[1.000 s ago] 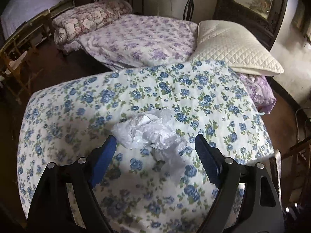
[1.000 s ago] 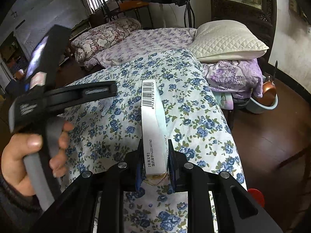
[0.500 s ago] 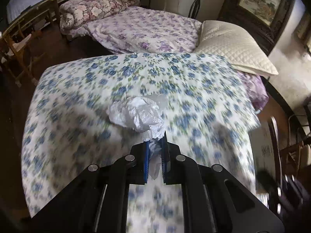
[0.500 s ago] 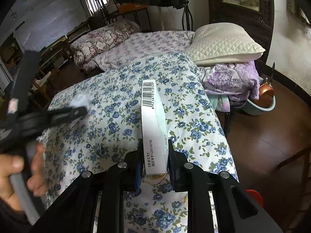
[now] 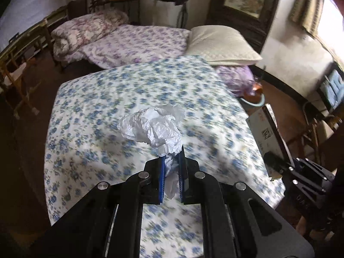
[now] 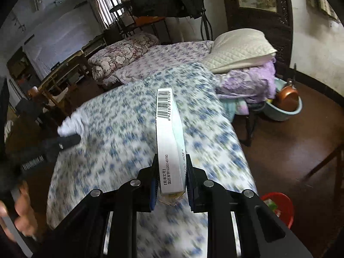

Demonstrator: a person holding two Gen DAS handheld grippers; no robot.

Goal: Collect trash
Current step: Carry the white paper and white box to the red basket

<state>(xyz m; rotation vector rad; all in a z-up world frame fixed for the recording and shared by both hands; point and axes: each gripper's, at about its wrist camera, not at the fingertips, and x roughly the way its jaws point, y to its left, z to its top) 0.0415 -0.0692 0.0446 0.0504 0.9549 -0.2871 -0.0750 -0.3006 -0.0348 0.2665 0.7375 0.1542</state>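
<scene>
My left gripper (image 5: 172, 153) is shut on a crumpled white plastic bag (image 5: 153, 128), which hangs lifted above the blue-flowered bedspread (image 5: 103, 111). My right gripper (image 6: 171, 161) is shut on a narrow white medicine box (image 6: 168, 133) with a barcode on its far end, held upright over the same bedspread (image 6: 120, 133). In the right wrist view the left gripper (image 6: 64, 138) and the white bag (image 6: 71, 125) show blurred at the left, with a hand (image 6: 19, 212) below. In the left wrist view the box (image 5: 265, 135) and the right gripper (image 5: 279, 167) appear at the right edge.
A red bin (image 6: 279, 206) stands on the brown floor at lower right. A teal basin (image 6: 283, 109) holding a copper pot sits beside the bed. A cream pillow (image 5: 221, 45) and purple bedding (image 5: 139, 43) lie beyond. A wooden chair (image 5: 17, 79) stands at left.
My left gripper closed on the white bag and lifted it off the bedspread, pulling back. My right gripper, still holding the box, drew back from the bed.
</scene>
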